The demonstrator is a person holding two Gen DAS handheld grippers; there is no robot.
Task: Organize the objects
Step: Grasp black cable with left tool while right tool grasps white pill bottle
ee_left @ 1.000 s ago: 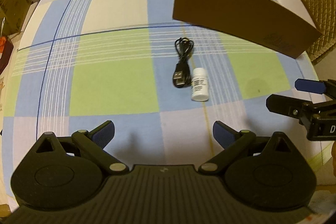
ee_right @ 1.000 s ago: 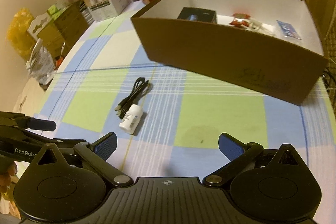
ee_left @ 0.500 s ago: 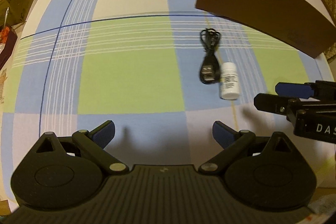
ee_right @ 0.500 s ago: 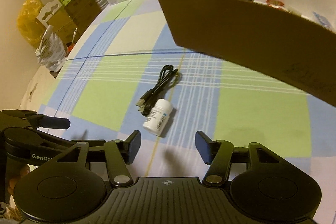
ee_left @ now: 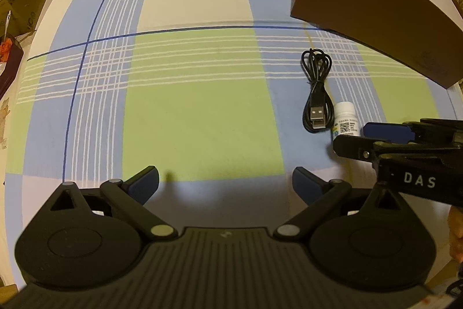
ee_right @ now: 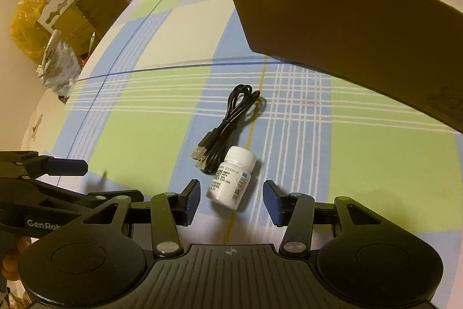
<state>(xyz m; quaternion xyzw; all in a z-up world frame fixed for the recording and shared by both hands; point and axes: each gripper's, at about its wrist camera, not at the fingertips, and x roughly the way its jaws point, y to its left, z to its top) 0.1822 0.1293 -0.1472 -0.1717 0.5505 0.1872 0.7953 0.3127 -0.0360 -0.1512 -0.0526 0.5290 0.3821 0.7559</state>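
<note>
The right gripper (ee_right: 231, 201), marked "DAS", is closing, its blue pads flanking but not touching a white plastic bottle (ee_right: 231, 181) lying beside a coiled black USB cable (ee_right: 228, 123) on checked cloth (ee_right: 144, 118). The left gripper (ee_left: 225, 184), lettered "GenRob", is held spread.

Home: checked tablecloth (ee_left: 196, 118), stacked boxes (ee_right: 86, 7).

"DAS" stands on the right gripper (ee_left: 376, 135); "GenRob", probably cut off, on the left gripper (ee_right: 69, 168); bottle (ee_right: 231, 181) print is unreadable.
</note>
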